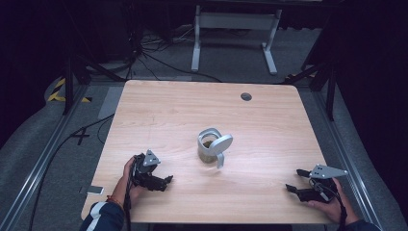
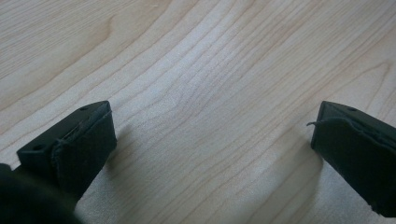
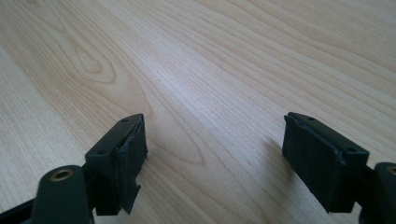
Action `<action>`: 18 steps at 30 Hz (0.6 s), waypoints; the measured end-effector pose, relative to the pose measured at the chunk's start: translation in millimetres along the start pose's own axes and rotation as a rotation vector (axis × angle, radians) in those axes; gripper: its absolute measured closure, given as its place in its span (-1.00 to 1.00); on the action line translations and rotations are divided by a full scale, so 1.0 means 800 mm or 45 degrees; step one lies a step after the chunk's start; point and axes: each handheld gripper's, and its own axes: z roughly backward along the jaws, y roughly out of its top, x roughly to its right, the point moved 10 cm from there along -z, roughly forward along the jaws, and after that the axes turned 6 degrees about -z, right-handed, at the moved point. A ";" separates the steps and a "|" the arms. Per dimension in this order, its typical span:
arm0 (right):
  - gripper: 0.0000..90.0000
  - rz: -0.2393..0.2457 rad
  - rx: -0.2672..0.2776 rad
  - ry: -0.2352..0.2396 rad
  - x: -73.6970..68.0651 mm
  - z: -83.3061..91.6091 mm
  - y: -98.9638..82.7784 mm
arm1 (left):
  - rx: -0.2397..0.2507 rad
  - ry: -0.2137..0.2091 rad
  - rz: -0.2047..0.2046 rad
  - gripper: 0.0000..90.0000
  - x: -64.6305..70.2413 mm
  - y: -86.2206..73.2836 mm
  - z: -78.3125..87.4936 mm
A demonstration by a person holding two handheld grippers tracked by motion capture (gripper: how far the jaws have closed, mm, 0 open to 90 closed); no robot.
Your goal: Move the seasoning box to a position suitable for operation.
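Both my jaws stand wide apart with only bare surface between them. The jar lies well ahead; I'd approach level, left gripper first, right gripper steadying.

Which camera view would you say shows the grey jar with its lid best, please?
The high view: the grey jar stands mid-table, its lid tipped open against the rim. The left and right gripper views take in bare wooden tabletop between open fingers, without the jar.
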 end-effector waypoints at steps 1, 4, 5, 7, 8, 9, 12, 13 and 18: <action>-0.51 0.001 0.000 0.000 0.000 0.000 0.000 | 0.005 0.002 -0.003 -0.99 0.000 0.000 0.000; -0.51 0.002 -0.001 -0.001 0.000 0.000 0.000 | 0.015 0.007 0.003 -0.99 0.002 0.000 0.000; -0.51 0.002 -0.001 -0.002 0.000 0.000 0.000 | 0.020 0.012 -0.004 -0.99 0.001 -0.001 0.001; -0.50 0.001 -0.006 -0.003 0.000 0.000 0.000 | 0.018 0.003 -0.006 -0.99 0.003 -0.001 0.001; -0.50 0.003 -0.009 -0.002 0.000 0.001 0.000 | 0.020 0.002 -0.001 -0.99 0.003 -0.001 0.001; -0.50 0.003 -0.010 -0.001 -0.001 0.001 0.000 | 0.021 -0.003 -0.004 -0.99 0.004 -0.001 0.001; -0.48 0.007 -0.022 0.002 -0.001 0.002 -0.001 | 0.019 -0.008 -0.014 -0.99 0.004 -0.001 0.001; -0.47 0.006 -0.024 0.003 -0.001 0.001 0.000 | 0.018 -0.015 -0.014 -0.99 0.004 -0.001 0.001; -0.35 0.016 -0.030 0.004 -0.001 -0.001 0.004 | 0.019 -0.017 -0.021 -0.99 0.003 -0.002 0.002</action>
